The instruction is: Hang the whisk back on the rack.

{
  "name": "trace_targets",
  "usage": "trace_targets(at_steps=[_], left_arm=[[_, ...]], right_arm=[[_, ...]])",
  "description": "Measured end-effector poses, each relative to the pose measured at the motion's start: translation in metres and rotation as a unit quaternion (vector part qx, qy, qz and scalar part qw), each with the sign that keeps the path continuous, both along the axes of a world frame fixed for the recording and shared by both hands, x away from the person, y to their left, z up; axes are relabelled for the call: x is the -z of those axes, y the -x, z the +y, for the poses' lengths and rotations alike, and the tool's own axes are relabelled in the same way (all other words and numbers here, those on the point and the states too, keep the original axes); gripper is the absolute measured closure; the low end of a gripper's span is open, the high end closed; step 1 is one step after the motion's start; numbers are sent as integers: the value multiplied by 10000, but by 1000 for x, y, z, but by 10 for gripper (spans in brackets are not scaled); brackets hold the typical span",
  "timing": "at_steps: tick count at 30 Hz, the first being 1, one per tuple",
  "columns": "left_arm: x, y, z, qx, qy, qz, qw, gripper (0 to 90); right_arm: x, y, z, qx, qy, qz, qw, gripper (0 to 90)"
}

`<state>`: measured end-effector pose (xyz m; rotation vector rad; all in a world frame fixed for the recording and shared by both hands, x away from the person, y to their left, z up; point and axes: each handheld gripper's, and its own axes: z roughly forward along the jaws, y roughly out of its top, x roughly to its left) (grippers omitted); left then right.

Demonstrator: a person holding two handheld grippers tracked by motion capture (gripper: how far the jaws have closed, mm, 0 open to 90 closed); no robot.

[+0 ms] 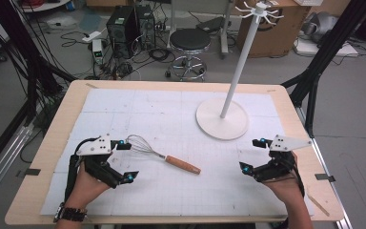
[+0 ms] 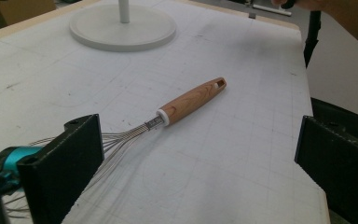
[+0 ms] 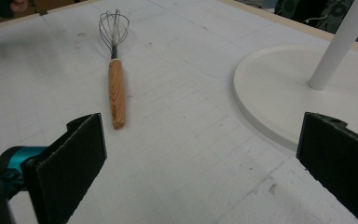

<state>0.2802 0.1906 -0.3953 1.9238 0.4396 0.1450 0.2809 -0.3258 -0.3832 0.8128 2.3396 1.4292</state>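
A wire whisk with a wooden handle (image 1: 181,164) lies flat on the white gridded mat (image 1: 171,119), its wire head (image 1: 138,143) pointing left. My left gripper (image 1: 127,161) stands open beside the wire head, its far jaw just touching or next to the wires; in the left gripper view the whisk (image 2: 191,99) runs away from the left jaw. My right gripper (image 1: 250,155) is open at the right of the mat, well apart from the whisk (image 3: 116,88), with nothing between its jaws. A white stand (image 1: 221,119) with a round base and tall pole rises at the back right.
The stand's top carries several white hooks (image 1: 259,9). A thin wooden strip (image 1: 318,204) lies near the table's right front corner. Beyond the table stand a black stool (image 1: 189,43), computer gear (image 1: 124,26) and a cardboard box (image 1: 276,33).
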Motion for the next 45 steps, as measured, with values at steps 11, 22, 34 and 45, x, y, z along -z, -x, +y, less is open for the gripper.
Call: trace_targets(at_steps=[11,22,34,45], left_arm=[[3,-20,-25,-20,-342,121,9993,17],[-3,-40,-70,207,-998,260,9944,17],[-15,-52,-116,566,-1617,115,9851,17],[1,-68,-143,804,-2564,243,9629,28]], right_arm=[[1,0,0,136,184,-67,9997,3],[1,-1,-4,172,112,-50,9998,4],[1,-3,-4,156,98,-69,9998,3],[1,-3,-6,156,74,-77,9998,3]])
